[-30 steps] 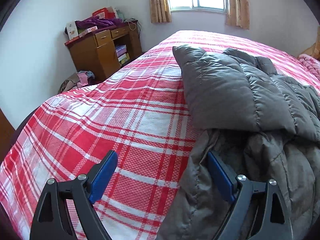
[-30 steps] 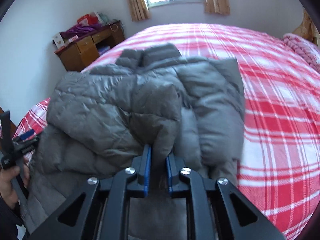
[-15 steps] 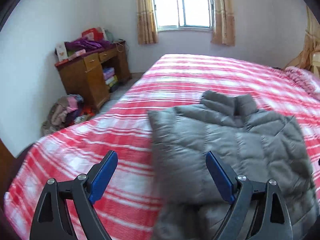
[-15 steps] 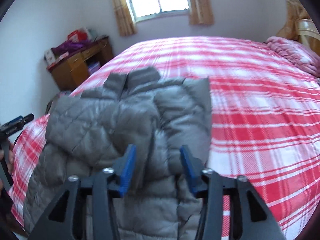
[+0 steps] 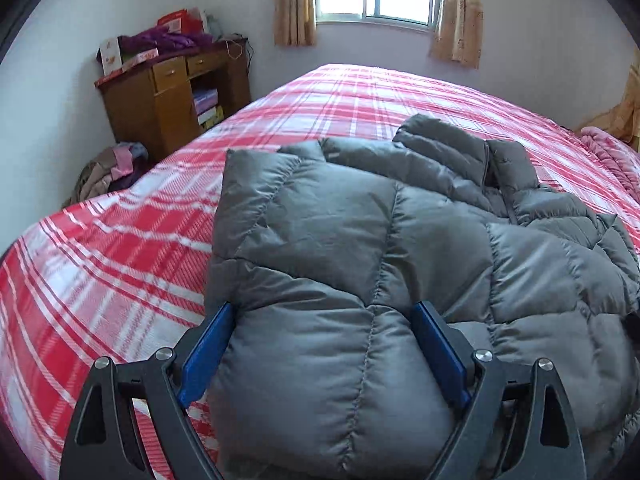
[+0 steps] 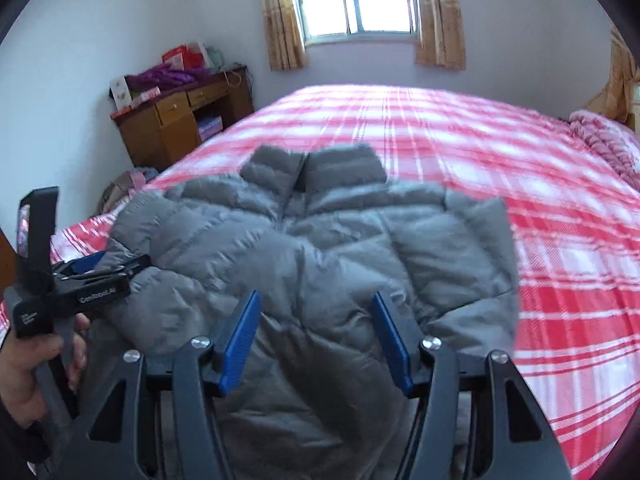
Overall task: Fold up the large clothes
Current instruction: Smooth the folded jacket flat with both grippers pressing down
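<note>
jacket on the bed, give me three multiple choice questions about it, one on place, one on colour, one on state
1. Where does the jacket lie?
A. on the plaid bed
B. on the wooden desk
C. on the floor

2. What colour is the jacket?
A. purple
B. grey
C. red

3. How does the right claw stand toward the jacket?
A. shut on a sleeve
B. lifting it clear of the bed
C. open, pressing nothing

Answers:
1 A, the plaid cover shows on both sides of it.
2 B, its quilted shell is grey throughout.
3 C, its jaws have just been opening and the blue pads stand apart over the fabric.
</note>
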`<state>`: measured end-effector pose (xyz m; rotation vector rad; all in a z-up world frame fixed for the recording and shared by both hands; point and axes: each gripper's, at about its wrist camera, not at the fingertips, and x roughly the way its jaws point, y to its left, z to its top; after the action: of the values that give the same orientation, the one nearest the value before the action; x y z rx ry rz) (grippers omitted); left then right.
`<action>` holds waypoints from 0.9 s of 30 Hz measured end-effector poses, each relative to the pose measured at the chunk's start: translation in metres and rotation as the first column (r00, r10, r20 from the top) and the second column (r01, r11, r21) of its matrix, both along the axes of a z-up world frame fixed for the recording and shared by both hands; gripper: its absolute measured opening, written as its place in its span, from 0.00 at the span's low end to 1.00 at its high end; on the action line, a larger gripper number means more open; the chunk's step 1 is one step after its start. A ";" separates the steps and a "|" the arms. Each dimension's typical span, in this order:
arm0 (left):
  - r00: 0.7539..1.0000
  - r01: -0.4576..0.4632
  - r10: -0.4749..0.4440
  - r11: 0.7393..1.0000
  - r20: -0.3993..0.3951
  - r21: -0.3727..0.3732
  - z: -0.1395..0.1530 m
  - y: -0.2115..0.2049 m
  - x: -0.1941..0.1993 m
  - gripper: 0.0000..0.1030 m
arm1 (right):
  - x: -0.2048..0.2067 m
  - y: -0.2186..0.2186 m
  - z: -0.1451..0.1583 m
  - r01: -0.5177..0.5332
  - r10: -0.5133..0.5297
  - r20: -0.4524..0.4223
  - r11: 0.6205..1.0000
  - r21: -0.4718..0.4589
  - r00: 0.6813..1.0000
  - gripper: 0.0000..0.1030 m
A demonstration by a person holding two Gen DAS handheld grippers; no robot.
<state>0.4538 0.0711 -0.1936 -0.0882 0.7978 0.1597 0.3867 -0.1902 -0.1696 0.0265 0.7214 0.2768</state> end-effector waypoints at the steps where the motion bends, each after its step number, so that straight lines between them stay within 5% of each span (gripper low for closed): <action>1: 1.000 -0.001 0.001 1.000 -0.003 -0.010 -0.003 0.001 0.001 0.88 | 0.002 0.000 -0.007 0.005 -0.005 -0.012 1.000 -0.001 1.000 0.59; 27: 0.995 -0.028 0.030 0.999 -0.093 0.029 -0.024 0.000 0.017 0.98 | 0.013 0.001 -0.046 0.058 -0.063 -0.089 0.997 -0.056 0.994 0.61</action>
<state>0.4707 0.0709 -0.2179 -0.0661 0.8878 0.2036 0.3994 -0.1894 -0.2160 0.0104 0.8166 0.1997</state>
